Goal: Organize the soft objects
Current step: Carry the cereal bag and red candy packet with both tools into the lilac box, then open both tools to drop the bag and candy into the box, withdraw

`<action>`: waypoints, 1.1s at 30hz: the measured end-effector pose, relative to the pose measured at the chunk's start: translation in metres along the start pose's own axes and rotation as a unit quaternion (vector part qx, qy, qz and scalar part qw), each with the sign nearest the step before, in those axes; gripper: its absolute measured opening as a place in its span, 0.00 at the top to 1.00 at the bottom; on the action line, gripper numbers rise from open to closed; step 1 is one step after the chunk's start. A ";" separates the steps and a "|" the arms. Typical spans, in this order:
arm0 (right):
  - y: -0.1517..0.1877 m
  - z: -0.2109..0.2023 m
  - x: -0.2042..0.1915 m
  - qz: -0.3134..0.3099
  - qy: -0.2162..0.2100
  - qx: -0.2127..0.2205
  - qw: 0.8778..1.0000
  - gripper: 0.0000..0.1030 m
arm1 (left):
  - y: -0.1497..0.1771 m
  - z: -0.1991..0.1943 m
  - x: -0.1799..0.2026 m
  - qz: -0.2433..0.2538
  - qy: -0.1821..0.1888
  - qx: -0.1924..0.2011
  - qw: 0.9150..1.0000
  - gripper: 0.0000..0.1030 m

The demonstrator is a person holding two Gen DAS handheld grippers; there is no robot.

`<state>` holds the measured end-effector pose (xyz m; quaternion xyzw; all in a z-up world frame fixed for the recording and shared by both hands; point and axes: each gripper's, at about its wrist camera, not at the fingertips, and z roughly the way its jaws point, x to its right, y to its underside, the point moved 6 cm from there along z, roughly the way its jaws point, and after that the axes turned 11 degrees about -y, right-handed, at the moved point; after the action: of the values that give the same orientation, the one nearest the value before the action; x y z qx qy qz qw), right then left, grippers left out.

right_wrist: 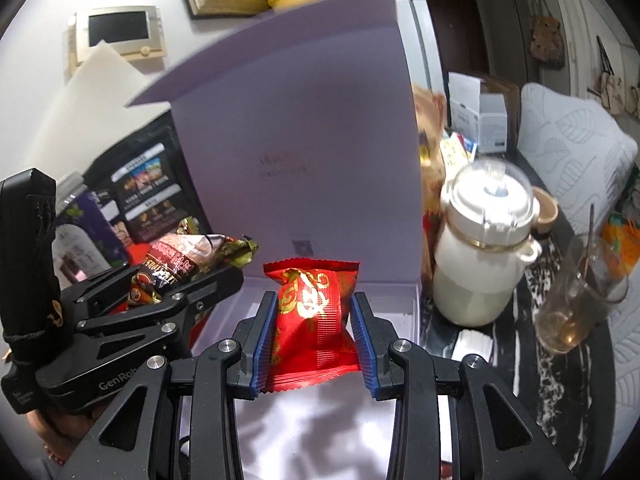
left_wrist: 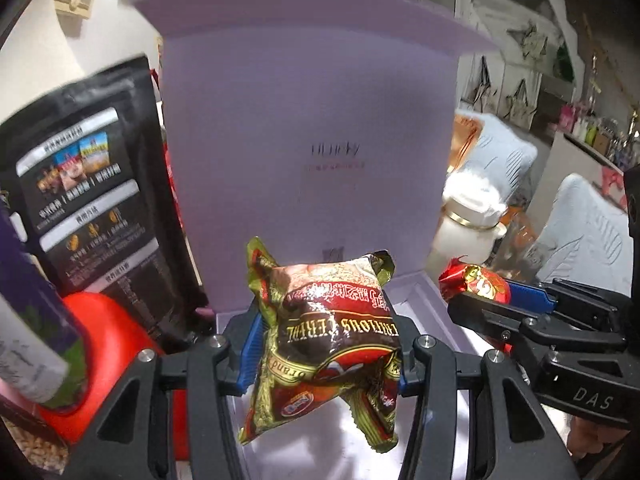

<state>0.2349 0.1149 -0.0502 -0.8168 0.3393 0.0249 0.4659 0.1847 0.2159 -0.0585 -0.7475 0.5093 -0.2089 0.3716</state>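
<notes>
My left gripper [left_wrist: 326, 344] is shut on a brown and gold cereal packet [left_wrist: 328, 336], which hangs above the tray of an open lilac box [left_wrist: 432, 300]. The box's lid [left_wrist: 312, 128] stands upright behind it. My right gripper [right_wrist: 316, 320] is shut on a small red packet with gold print [right_wrist: 314, 312], also over the box's tray [right_wrist: 392, 292]. In the left wrist view the right gripper [left_wrist: 496, 300] with the red packet [left_wrist: 476, 282] is at the right. In the right wrist view the left gripper [right_wrist: 180, 280] with the cereal packet [right_wrist: 176, 260] is at the left.
A black pouch [left_wrist: 88, 200], a red container [left_wrist: 108, 332] and a purple bottle [left_wrist: 28, 328] crowd the box's left side. A white jar with a clear dome [right_wrist: 484, 248] and a glass with a spoon [right_wrist: 576, 292] stand to its right on a dark marbled table [right_wrist: 520, 360].
</notes>
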 end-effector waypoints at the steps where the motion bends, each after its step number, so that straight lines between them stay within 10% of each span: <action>1: 0.002 0.005 0.004 0.004 0.006 -0.008 1.000 0.65 | 0.002 0.005 0.000 -0.001 0.001 -0.007 1.000 0.52; 33: 0.036 0.068 0.032 0.000 0.057 -0.096 0.994 0.57 | 0.030 0.094 0.010 -0.021 -0.051 -0.138 0.989 0.51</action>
<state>0.2576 0.1391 -0.1264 -0.8579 0.3611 0.0107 0.3654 0.2357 0.2329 -0.1422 -0.8121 0.4977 -0.1056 0.2857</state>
